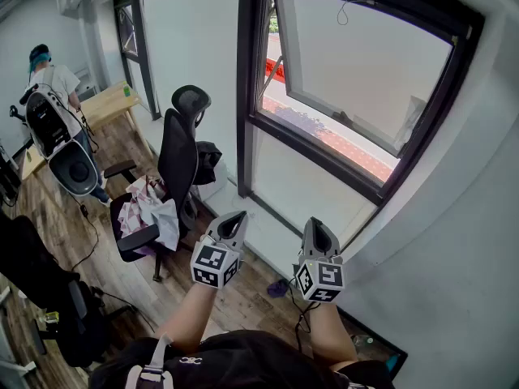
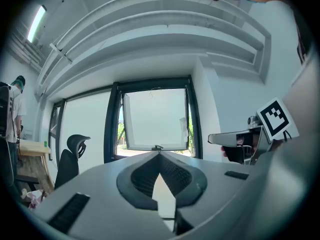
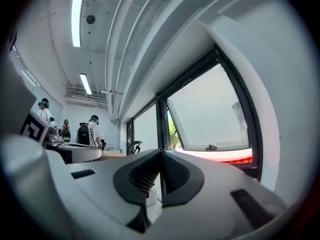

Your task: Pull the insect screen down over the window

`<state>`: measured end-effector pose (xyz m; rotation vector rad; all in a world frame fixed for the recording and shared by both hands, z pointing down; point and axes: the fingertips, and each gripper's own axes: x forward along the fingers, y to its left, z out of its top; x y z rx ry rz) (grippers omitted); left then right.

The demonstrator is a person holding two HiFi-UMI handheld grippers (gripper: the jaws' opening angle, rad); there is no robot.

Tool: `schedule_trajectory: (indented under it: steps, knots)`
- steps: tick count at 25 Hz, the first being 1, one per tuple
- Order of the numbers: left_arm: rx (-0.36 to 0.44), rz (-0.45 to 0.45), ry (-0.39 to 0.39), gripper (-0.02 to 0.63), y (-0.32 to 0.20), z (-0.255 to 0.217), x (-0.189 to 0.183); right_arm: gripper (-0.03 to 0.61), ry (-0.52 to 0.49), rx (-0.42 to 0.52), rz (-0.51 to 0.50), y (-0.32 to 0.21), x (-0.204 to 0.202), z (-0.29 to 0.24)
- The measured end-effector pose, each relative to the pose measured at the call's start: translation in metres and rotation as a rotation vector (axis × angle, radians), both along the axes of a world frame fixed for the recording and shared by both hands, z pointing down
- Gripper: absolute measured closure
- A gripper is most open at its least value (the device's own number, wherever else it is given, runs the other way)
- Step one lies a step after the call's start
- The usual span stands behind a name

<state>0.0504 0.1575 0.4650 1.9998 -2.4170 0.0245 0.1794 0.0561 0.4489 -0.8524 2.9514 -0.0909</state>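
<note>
The window (image 1: 357, 71) has a dark frame (image 1: 245, 96), and its sash is tilted open at the bottom, with a small handle (image 2: 158, 147) on its lower rail. No insect screen shows over the glass in any view. In the head view my left gripper (image 1: 233, 217) and right gripper (image 1: 315, 225) are held side by side below the sill, pointing up at the window and apart from it. Both are shut with nothing between the jaws, as seen at the left gripper (image 2: 159, 154) and the right gripper (image 3: 161, 154).
A black office chair (image 1: 182, 148) with clothes piled on its seat stands left of the window. Farther left a person with a backpack (image 1: 53, 104) stands by a wooden table (image 1: 105, 104). A small purple thing (image 1: 280, 288) and a cable lie on the floor below the sill.
</note>
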Motion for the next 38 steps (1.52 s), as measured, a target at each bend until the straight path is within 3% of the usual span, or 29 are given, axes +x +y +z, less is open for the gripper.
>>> schedule_trajectory:
  steps: [7, 23, 31, 38]
  knots:
    - [0.011, -0.017, 0.008, 0.603, 0.005, -0.002, 0.007, 0.575, -0.008, -0.02, -0.023, 0.006, 0.006, 0.001]
    - [0.026, -0.031, -0.027, 0.603, -0.021, 0.003, 0.035, 0.574, 0.006, 0.041, -0.067, -0.014, 0.024, 0.005]
    - [0.055, -0.001, -0.066, 0.603, -0.067, -0.002, 0.003, 0.574, 0.004, 0.07, -0.04, -0.056, -0.007, 0.003]
    - [0.065, 0.033, -0.078, 0.603, -0.126, 0.003, -0.07, 0.574, -0.012, 0.067, -0.024, -0.112, -0.077, 0.01]
